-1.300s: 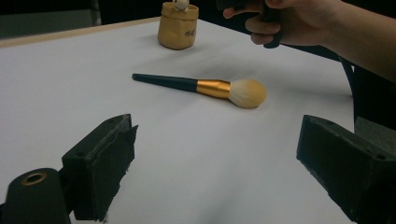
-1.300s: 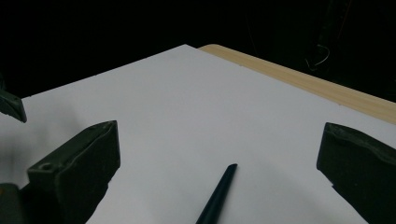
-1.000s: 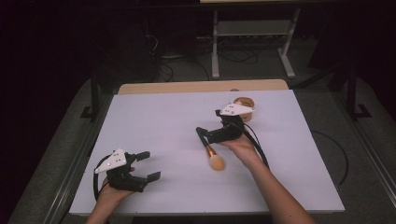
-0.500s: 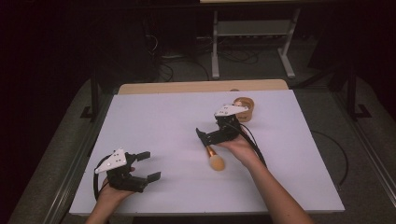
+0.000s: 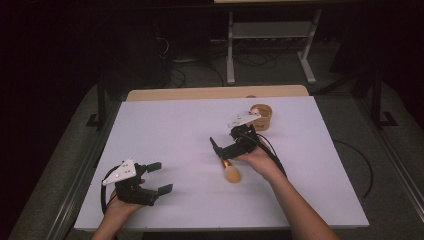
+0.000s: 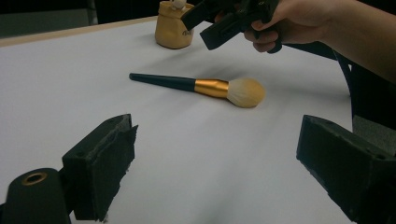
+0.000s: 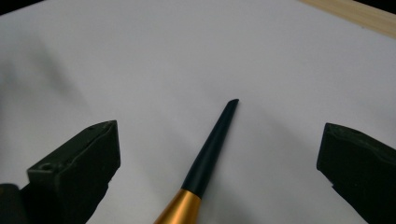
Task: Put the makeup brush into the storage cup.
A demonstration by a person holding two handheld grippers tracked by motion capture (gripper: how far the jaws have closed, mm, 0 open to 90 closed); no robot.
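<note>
One makeup brush, two open claws

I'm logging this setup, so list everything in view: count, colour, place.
makeup brush: one, black handle, gold ferrule, tan bristles; lying flat mid-table, below the right hand-held gripper.
small pouch: one, tan, standing toward the far side of the table, beyond the brush.
table: one, white top with a wooden strip along its far edge.
metal stand: one, light grey, on the floor behind the table.
cables: several, dark, on the floor behind the table.
left hand-held gripper: one, black with a grey plate, near-left corner, jaws open.
right hand-held gripper: one, black with a grey plate, over the brush handle, jaws open on either side of it.
</note>
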